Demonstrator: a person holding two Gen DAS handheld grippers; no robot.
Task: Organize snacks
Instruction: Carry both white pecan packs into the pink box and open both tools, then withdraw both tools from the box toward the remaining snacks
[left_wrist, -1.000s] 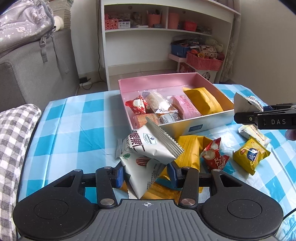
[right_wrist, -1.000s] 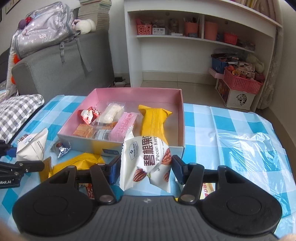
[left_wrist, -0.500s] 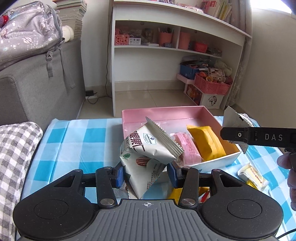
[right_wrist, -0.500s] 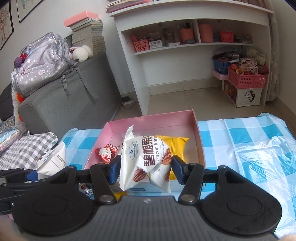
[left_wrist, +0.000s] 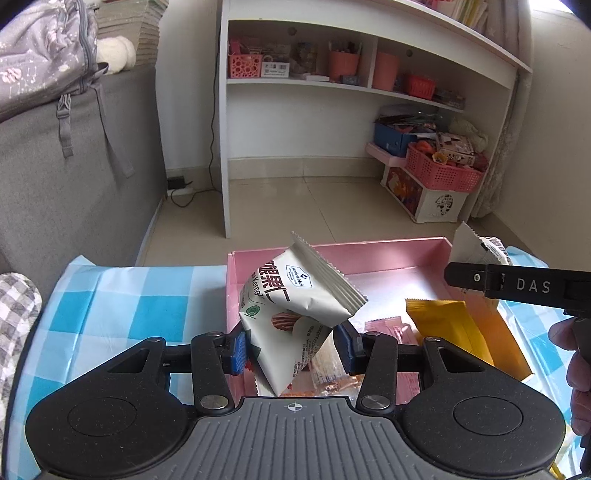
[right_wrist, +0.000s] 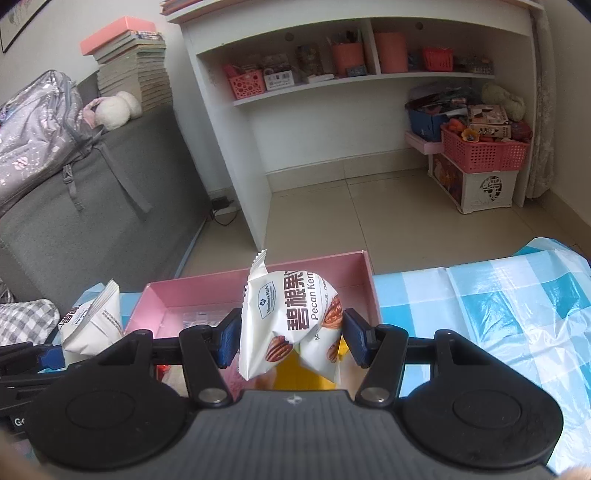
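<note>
My left gripper (left_wrist: 293, 349) is shut on a white pecan kernel packet (left_wrist: 295, 306) and holds it above the left part of the pink box (left_wrist: 369, 254). My right gripper (right_wrist: 291, 341) is shut on a second white pecan packet (right_wrist: 291, 321) above the same pink box (right_wrist: 207, 288). The right gripper shows side-on in the left wrist view (left_wrist: 517, 286) over the box's right end. The box holds a yellow packet (left_wrist: 454, 332), a pink packet (left_wrist: 384, 326) and other snacks, partly hidden by the packets.
The box stands on a blue-and-white checked tablecloth (left_wrist: 122, 299). A grey sofa (right_wrist: 92, 192) with a backpack is at the left. A white shelf unit (left_wrist: 351, 92) and pink baskets (right_wrist: 484, 151) stand behind, across a tiled floor.
Both grippers have risen and moved forward over the pink box, each keeping its packet. The loose snacks on the table in front of the box have dropped out of view.
</note>
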